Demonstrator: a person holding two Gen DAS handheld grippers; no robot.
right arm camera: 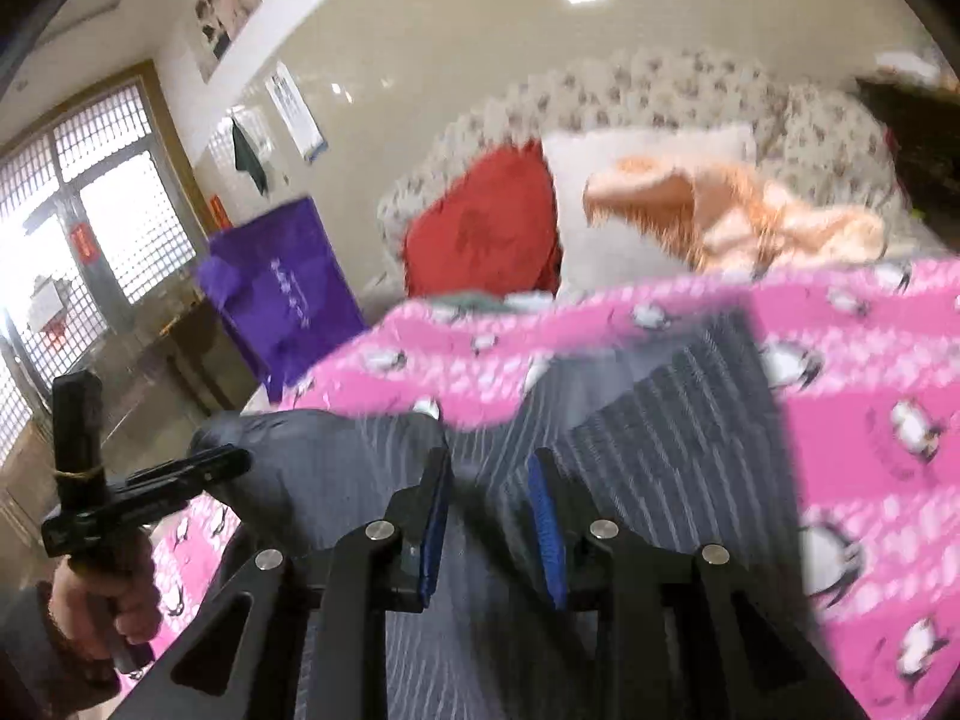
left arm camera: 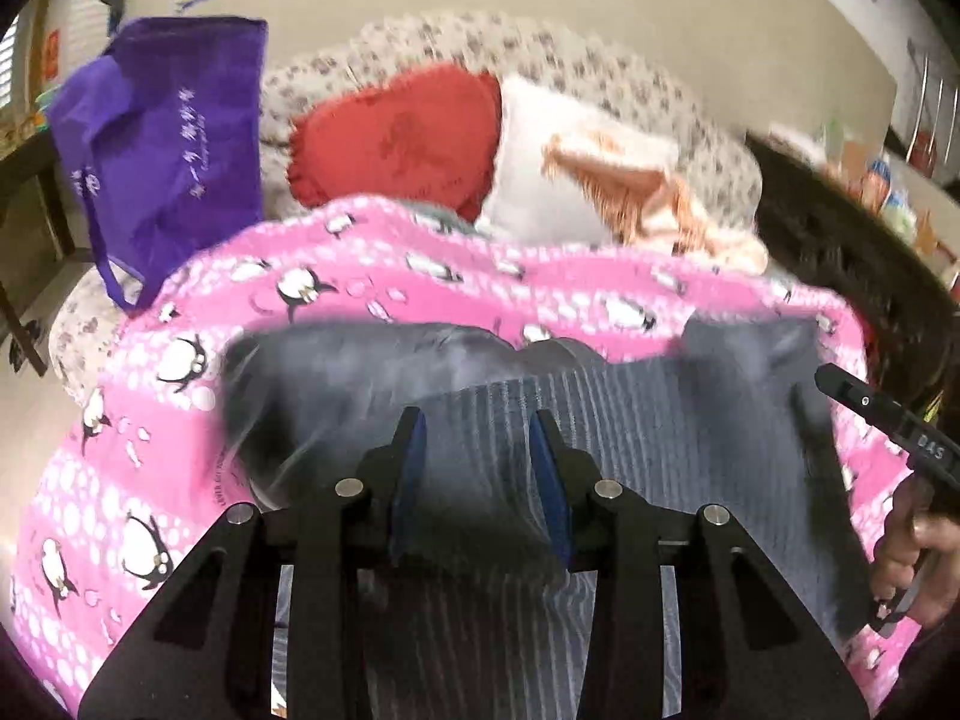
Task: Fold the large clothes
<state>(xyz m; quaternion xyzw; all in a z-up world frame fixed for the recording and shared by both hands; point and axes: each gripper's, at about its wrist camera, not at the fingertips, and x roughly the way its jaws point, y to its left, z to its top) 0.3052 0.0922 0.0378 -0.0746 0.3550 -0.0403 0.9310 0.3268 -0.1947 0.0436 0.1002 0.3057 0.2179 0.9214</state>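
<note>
Two grippers, one grey striped garment, both frames pretty blurry.

Left wrist view: the left gripper has its blue-padded fingers partway apart, with the garment's fabric running up between them. Looks bunched in there, but honestly I can't tell if the pads actually pinch it. The garment spreads across the pink penguin blanket, from about 9 o'clock over to 3 o'clock. The right gripper pokes in at 3 o'clock, a hand on its handle below. Up at 10 o'clock is a purple tote bag; at 12 o'clock a red cushion leans on a floral sofa, next to a white pillow with an orange fluffy cloth.

Right wrist view: right gripper, same deal, fingers a little apart, striped cloth between them, grip unclear. Left gripper sits at 9 o'clock by the garment's dark edge, a hand holding it.
</note>
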